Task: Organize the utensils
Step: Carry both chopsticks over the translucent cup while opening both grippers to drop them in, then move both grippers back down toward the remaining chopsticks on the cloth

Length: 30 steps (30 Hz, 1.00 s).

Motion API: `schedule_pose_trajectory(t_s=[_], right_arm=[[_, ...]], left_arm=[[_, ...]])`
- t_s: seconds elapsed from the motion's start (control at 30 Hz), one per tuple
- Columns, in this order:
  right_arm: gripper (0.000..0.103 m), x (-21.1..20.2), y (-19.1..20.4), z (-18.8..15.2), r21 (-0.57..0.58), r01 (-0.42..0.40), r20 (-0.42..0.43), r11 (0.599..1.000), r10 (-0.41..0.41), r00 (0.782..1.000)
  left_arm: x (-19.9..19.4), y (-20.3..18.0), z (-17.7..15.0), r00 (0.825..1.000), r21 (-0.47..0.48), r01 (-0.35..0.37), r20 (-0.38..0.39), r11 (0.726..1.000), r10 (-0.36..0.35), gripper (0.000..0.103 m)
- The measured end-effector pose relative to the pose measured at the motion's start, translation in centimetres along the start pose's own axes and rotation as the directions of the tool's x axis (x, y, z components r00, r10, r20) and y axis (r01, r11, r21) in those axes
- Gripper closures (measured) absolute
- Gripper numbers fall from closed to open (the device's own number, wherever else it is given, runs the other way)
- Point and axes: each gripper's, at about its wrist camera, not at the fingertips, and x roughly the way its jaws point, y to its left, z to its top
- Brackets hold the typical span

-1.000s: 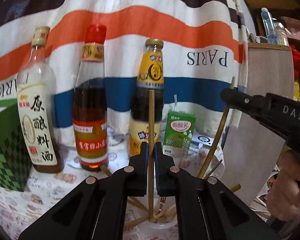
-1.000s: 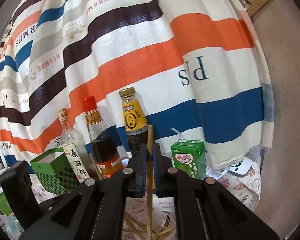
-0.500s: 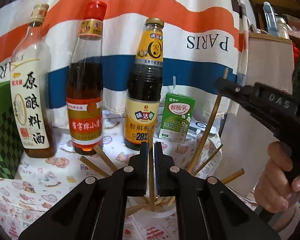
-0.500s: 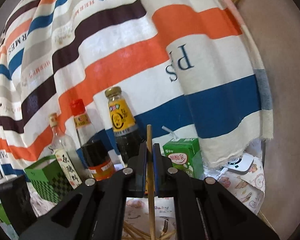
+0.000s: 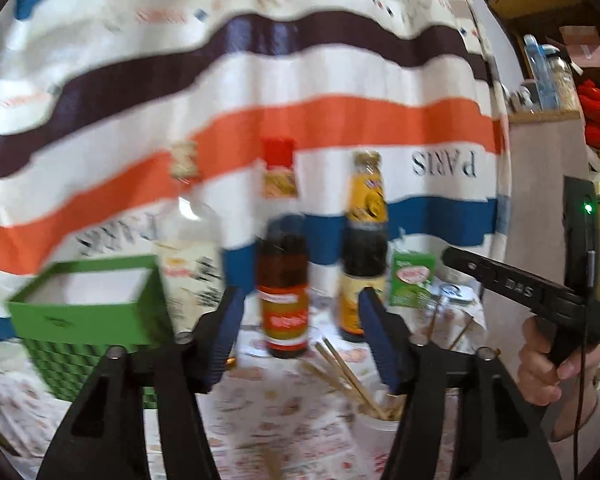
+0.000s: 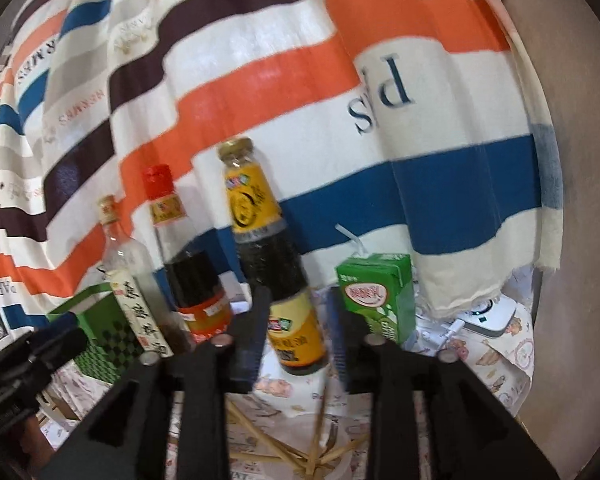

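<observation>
Both tools, left (image 5: 300, 328) and right (image 6: 298, 332), stand spread and empty above the cup (image 5: 374, 430), where chopsticks (image 6: 300, 452) lean loosely for storage.

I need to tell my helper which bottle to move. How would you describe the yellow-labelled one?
Against the striped curtain stand three bottles in a row. The yellow-labelled dark bottle is rightmost, beside the green drink carton. Only it has a gold cap and a yellow neck wrap; its neighbour's cap is red.

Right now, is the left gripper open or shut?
Open. The left gripper has its fingers spread wide with nothing between them; the chopsticks stand in the cup below.
</observation>
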Motion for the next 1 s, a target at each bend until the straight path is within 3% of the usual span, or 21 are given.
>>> schedule_pose_trajectory(t_s=[0.13,0.27,0.47,0.7,0.83,1.0], right_arm=[[0.054,-1.5,1.6,0.4,-0.031,-0.052,0.022,0.998,0.053,0.998],[0.032,-2.6,3.2,0.6,-0.040,-0.103,0.039,0.994,0.105,0.994],[0.000,-4.6,5.8,0.4,-0.081,-0.111,0.090,0.990,0.118,0.989],[0.000,-6.4,8.3,-0.5,-0.207,-0.074,0.045,0.975,0.085,0.995],[0.000,-8.1,8.4,-1.3,-0.190,-0.072,0.029,0.979,0.079,0.996],[0.000,-8.9,8.4,-3.5,-0.160,-0.071,-0.025,0.985,0.068,0.997]], left_arm=[[-3.0,0.8,0.2,0.995,0.015,-0.083,0.056,0.996,0.082,0.020],[-5.3,0.8,-0.2,0.988,0.068,-0.137,0.081,0.988,0.132,0.003],[-8.4,0.4,-0.7,0.976,0.118,-0.196,0.119,0.974,0.182,0.001],[-11.2,-0.1,-0.3,0.965,0.150,-0.235,0.151,0.960,0.212,0.000],[-13.2,0.3,-0.9,0.962,0.099,-0.228,0.174,0.969,0.209,0.000],[-14.2,0.8,-3.3,0.947,0.043,-0.275,0.181,0.960,0.263,0.000]])
